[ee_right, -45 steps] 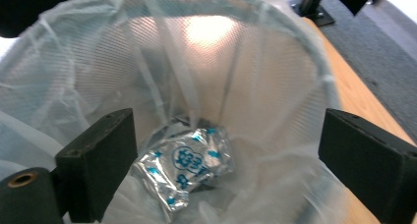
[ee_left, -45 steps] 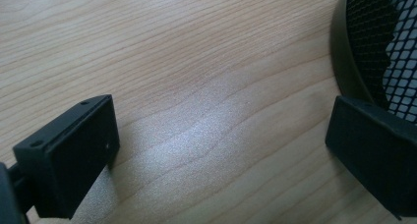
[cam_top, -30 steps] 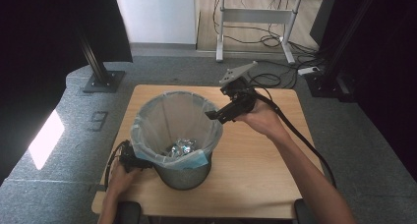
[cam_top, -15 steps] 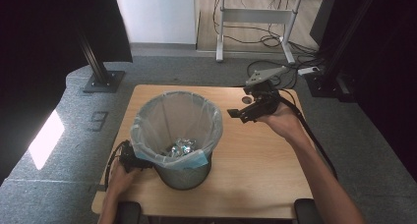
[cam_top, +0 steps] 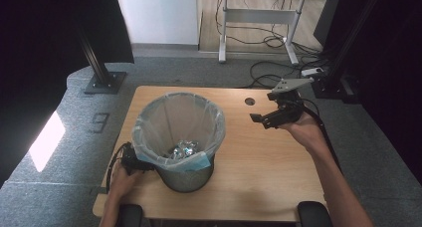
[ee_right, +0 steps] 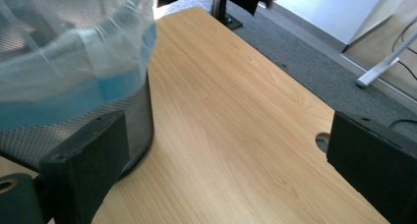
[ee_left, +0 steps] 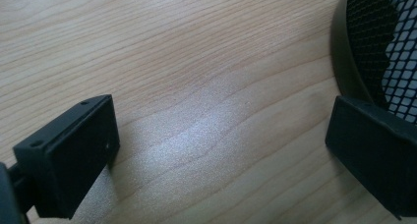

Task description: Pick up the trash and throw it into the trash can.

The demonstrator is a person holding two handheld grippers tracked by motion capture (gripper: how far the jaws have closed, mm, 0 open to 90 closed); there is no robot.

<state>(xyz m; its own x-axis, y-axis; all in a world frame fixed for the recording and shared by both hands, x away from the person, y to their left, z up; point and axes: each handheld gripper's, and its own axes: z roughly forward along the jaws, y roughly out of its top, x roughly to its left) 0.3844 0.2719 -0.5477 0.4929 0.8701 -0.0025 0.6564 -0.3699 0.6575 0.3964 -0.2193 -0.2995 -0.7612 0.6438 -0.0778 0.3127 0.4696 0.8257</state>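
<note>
**Right gripper pulls clear of the bin, empty-handed**

Right gripper [cam_top: 263, 118] is now out over the table's right half, near the far right corner and just short of the round cable hole [cam_top: 250, 101]. A second ago it hung right at the rim of the waste bin [cam_top: 180, 137]; half a second ago it was already retreating; now it sits well apart from the bin, jaws spread wide with nothing between them. Its own view confirms it: bare wood between the two black jaws, the bin's mesh wall and blue-edged liner [ee_right: 74, 81] off to one side.

Crumpled shiny scraps [cam_top: 183, 150] lie at the bottom of the liner, so the drop looks done and this is the withdrawal.

Left gripper [cam_top: 130, 162] has not budged, low at the near left edge of the table [cam_top: 259, 177], tucked against the bin's base. Its jaws stand wide open too, one almost at the mesh, gripping nothing. It seems to be steadying or waiting.
</note>
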